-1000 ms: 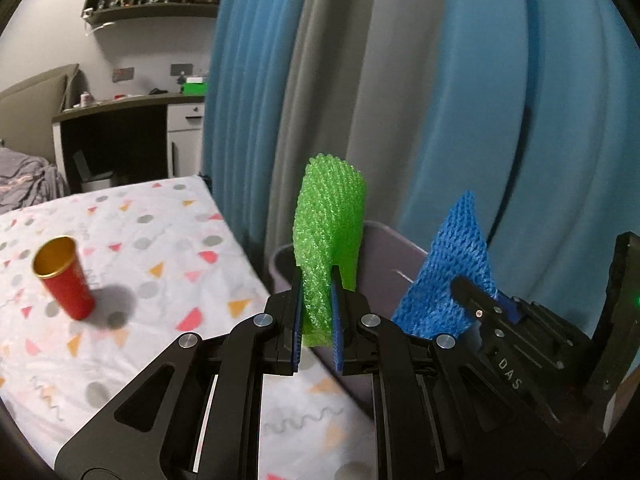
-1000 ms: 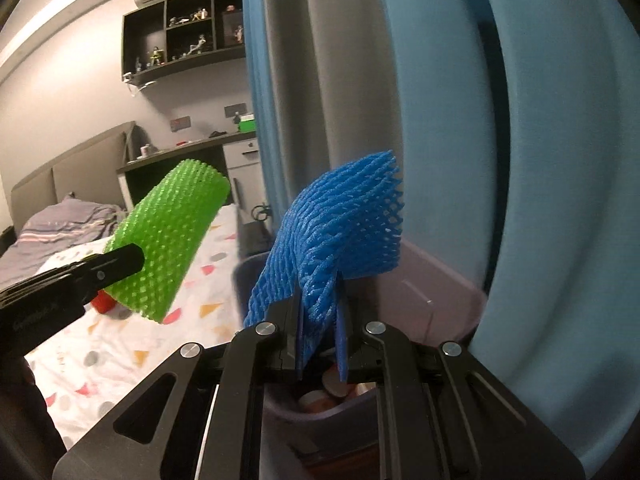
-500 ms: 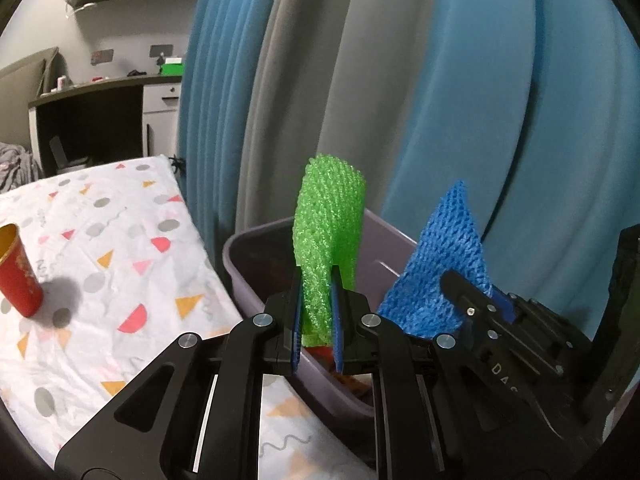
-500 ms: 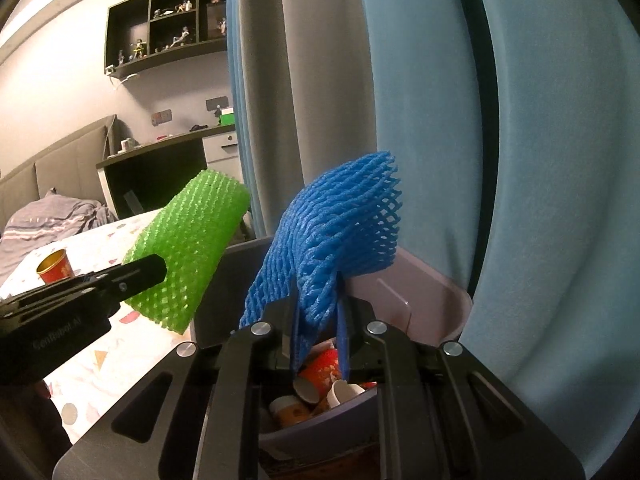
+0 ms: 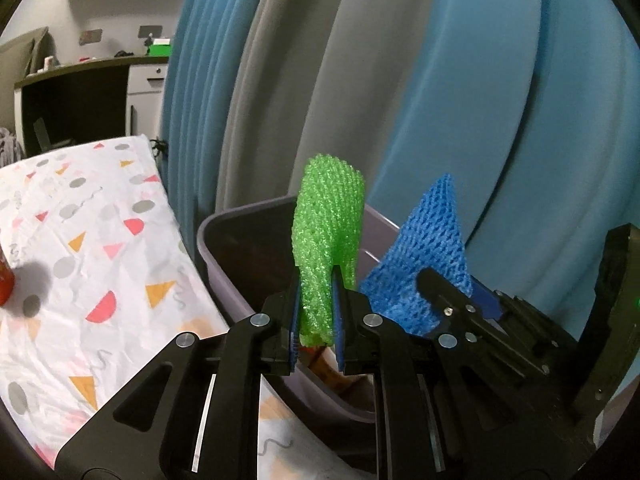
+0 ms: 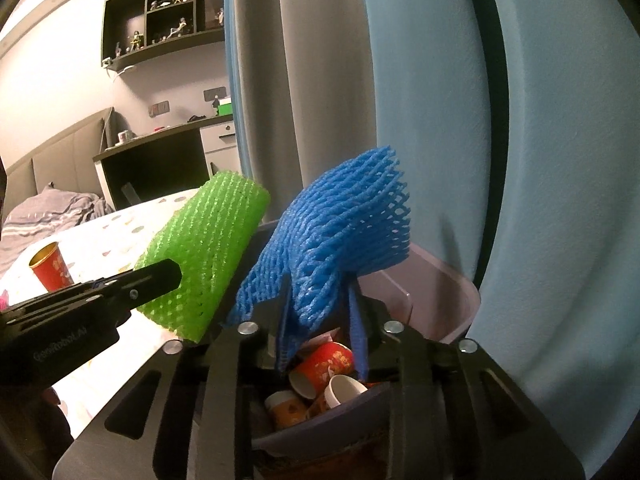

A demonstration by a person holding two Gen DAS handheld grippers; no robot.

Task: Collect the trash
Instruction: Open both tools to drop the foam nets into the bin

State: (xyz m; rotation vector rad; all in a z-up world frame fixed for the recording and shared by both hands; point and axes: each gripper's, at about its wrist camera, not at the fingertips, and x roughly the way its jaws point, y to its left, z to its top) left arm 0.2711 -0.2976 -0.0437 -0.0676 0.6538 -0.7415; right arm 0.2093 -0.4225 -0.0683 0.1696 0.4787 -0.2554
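Observation:
My left gripper (image 5: 317,312) is shut on a green foam net sleeve (image 5: 328,236) and holds it upright over the near rim of a grey plastic bin (image 5: 224,256). My right gripper (image 6: 320,320) is shut on a blue foam net sleeve (image 6: 340,236) above the same bin (image 6: 456,304), which holds several red paper cups (image 6: 324,364). The blue sleeve (image 5: 424,260) and right gripper (image 5: 460,312) show at the right in the left wrist view. The green sleeve (image 6: 208,256) and left gripper (image 6: 136,284) show at the left in the right wrist view.
A table with a white patterned cloth (image 5: 92,248) lies to the left of the bin. A red paper cup with a gold inside (image 6: 50,266) stands on it. Blue and grey curtains (image 5: 400,80) hang right behind the bin. A desk and a bed are far left.
Both grippers have moved forward and to the right over the bin with their sleeves. The bin's inside with the cups has come into view. The red cup on the table has slid toward the left edge.

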